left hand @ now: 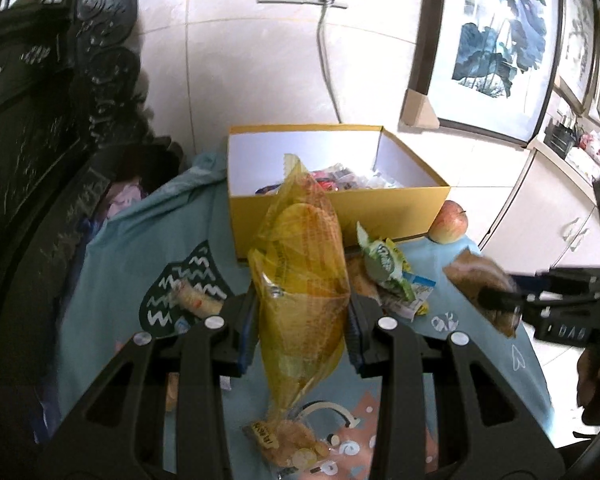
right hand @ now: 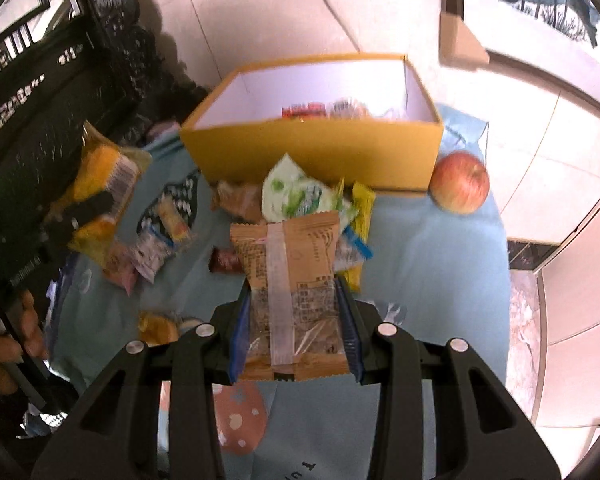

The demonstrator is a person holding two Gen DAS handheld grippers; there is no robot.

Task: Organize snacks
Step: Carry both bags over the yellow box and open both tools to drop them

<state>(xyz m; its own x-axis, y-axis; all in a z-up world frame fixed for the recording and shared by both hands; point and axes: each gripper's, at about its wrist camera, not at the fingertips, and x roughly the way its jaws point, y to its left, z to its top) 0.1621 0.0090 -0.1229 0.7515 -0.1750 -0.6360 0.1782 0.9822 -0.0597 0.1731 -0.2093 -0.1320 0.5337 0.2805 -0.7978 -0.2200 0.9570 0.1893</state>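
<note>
My left gripper (left hand: 300, 312) is shut on a yellow see-through snack bag (left hand: 300, 264), held above the blue cloth (left hand: 116, 264) in front of the yellow box (left hand: 340, 212). My right gripper (right hand: 296, 312) is shut on a brown snack packet (right hand: 288, 264), lifted over the cloth (right hand: 428, 264) near the yellow box (right hand: 312, 152). The box is open and holds several wrapped snacks. Loose snacks lie before it: a green-white packet (right hand: 292, 192) and small wrappers (right hand: 156, 248). In the left wrist view the right gripper (left hand: 512, 300) shows at the right with the brown packet (left hand: 476, 280). The left gripper with the yellow bag (right hand: 100, 184) appears at the left of the right wrist view.
A red apple (right hand: 460, 182) rests at the box's right corner, also visible as the apple (left hand: 448, 222). Dark carved furniture (left hand: 40, 120) stands at the left. Framed pictures (left hand: 496, 40) lean on the tiled wall, with a socket and cable (left hand: 324, 0) behind. A hand (right hand: 24, 332) grips the left tool.
</note>
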